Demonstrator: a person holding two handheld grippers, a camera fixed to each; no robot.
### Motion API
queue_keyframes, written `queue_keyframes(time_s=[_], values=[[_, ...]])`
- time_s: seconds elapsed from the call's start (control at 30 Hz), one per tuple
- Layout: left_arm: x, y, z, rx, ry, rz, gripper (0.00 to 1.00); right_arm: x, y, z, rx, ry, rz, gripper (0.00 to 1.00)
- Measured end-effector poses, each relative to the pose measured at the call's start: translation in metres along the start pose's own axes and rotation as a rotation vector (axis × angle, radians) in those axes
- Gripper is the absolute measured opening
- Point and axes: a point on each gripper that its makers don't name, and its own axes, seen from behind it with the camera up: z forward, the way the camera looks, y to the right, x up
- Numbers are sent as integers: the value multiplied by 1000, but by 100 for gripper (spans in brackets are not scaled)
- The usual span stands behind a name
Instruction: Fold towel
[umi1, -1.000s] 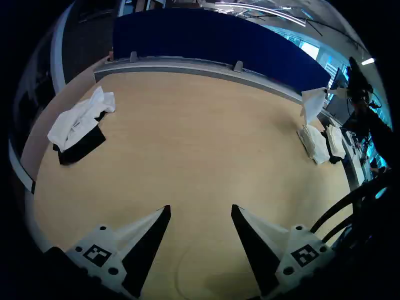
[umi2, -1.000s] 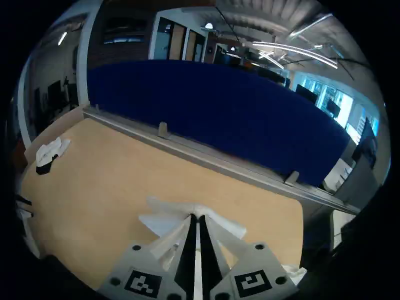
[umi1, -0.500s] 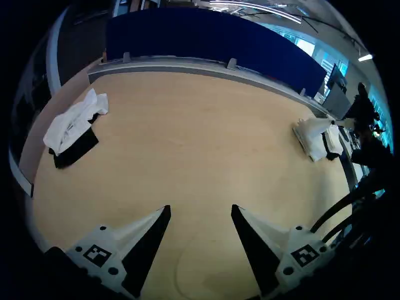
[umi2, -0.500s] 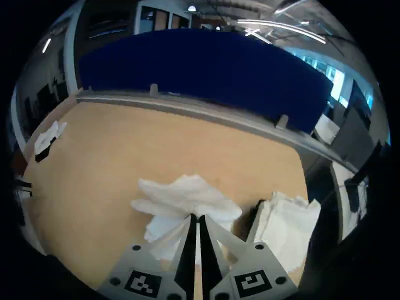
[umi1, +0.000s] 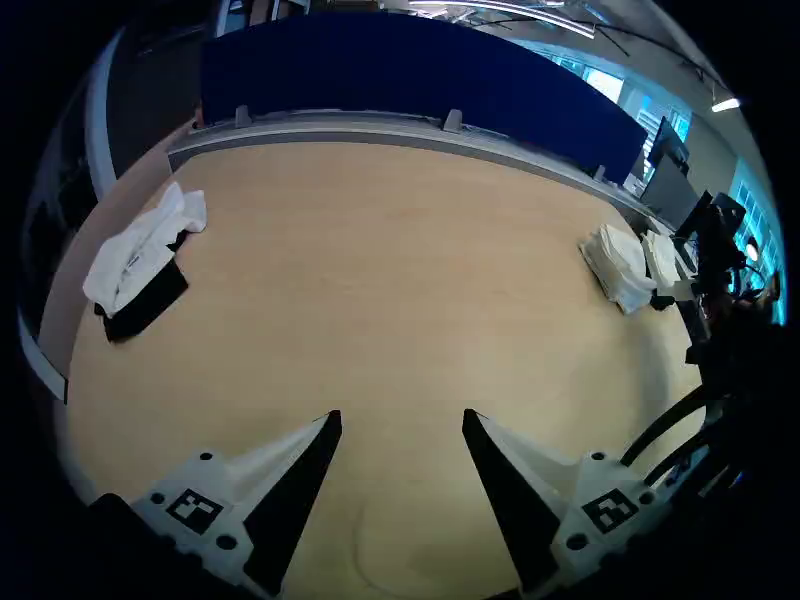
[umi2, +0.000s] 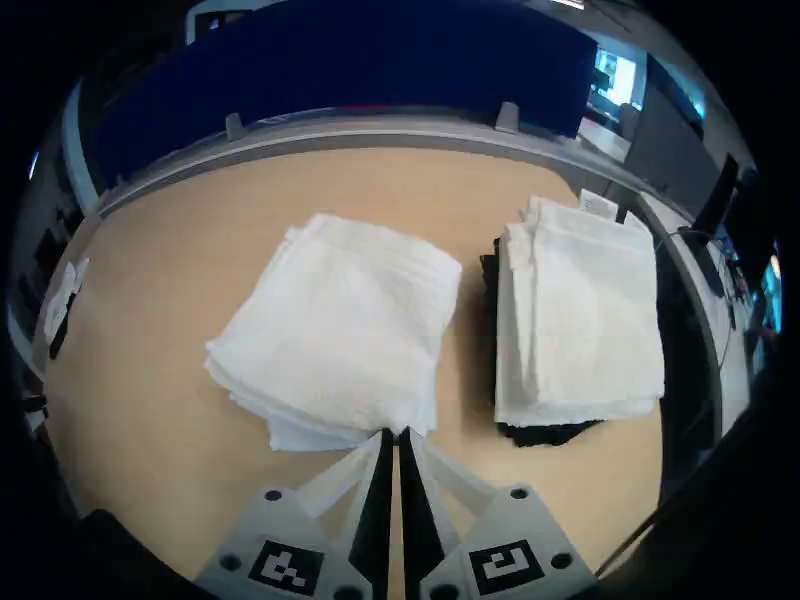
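A folded white towel (umi2: 345, 325) lies flat on the wooden table (umi2: 190, 250), just left of a stack of folded white towels (umi2: 585, 310) that rests on a black cloth. My right gripper (umi2: 396, 436) is shut, its tips pinching the near edge of the folded towel. In the left gripper view the same two folded piles (umi1: 620, 265) sit far off at the table's right end. My left gripper (umi1: 398, 420) hovers open over bare table with nothing between its fingers.
A loose heap of white towels over a black cloth (umi1: 135, 260) lies at the table's left end. A blue partition (umi1: 400, 70) with a grey rail runs along the far edge. A dark chair (umi1: 690, 420) and a person's arm (umi1: 735, 330) are at the right.
The right gripper has brought the hanging towel down; it now lies flat beside the stack. The left gripper stayed open and barely moved.
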Motion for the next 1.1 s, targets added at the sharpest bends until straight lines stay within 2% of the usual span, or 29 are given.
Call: queue_keyframes(time_s=[0.2, 0.5, 0.83, 1.1], values=[[-1, 1, 0, 2, -2, 7, 89, -4, 8, 8, -40, -17, 13, 4], [-2, 1, 2, 2, -3, 6, 89, -15, 10, 18, -58, -63, 7, 5], [-1, 0, 2, 0, -3, 4, 89, -17, 9, 13, -63, -43, 15, 12], [2, 1, 2, -4, -2, 8, 89, -18, 4, -3, -66, 11, 30, 70]])
